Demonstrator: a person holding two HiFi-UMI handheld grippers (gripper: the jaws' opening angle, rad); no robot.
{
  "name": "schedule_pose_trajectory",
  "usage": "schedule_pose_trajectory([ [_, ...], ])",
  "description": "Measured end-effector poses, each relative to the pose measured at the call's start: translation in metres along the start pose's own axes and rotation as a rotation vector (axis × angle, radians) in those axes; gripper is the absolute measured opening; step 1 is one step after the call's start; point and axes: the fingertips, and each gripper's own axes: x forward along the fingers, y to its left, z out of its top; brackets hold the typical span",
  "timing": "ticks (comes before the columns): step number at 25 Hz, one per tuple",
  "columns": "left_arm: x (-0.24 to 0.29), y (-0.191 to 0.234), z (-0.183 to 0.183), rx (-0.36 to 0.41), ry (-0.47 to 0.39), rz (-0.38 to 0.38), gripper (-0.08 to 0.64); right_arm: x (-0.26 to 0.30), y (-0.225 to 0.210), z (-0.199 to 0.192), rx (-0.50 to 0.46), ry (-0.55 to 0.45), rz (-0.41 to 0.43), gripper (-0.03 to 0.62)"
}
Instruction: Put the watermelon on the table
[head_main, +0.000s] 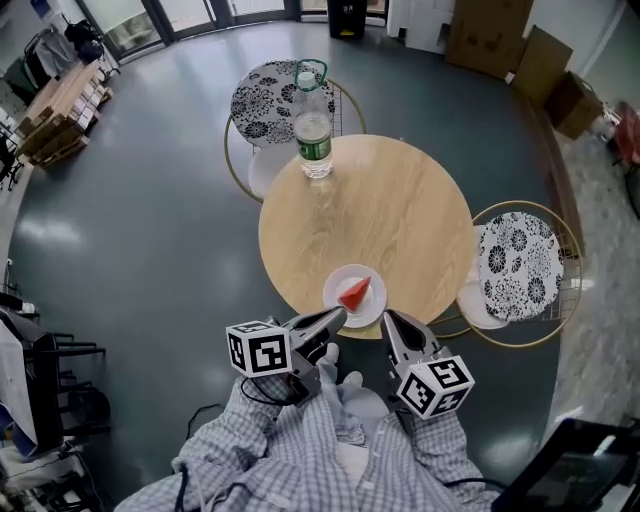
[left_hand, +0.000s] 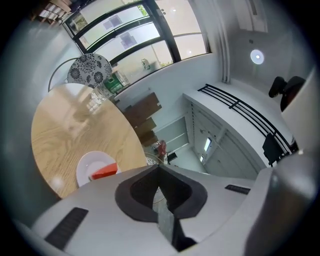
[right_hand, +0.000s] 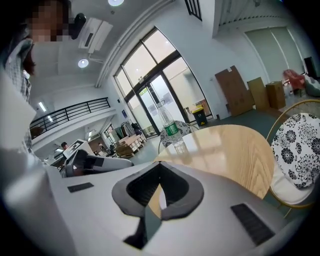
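Grippers are both seen closed, nothing btwn jaws: left gripper (head_main: 340, 313) and right gripper (head_main: 387, 316) are held at the counter's (head_main: 390, 205) near edge. Watermelon (head_main: 355, 293) is found on a plate (head_main: 372, 311) just ahead, slightly nearer the left. Wedge is laid near-left to far-right.
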Motion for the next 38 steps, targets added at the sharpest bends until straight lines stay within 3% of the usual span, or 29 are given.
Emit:
schedule_pose_trajectory([
  [13, 0.007, -0.055, 0.028, 0.247, 0.006, -0.043, 0.006, -0.014, 0.018, 0.056, -0.069, -0.137, 0.028, 0.008],
  [33, 0.004, -0.106, 0.062, 0.419, -0.055, -0.124, 0.006, -0.036, 0.034, 0.115, -0.110, -0.313, 0.082, 0.008],
  [38, 0.002, -0.106, 0.064, 0.411, -0.066, -0.127, 0.006, -0.039, 0.039, 0.125, -0.123, -0.337, 0.090, 0.008],
])
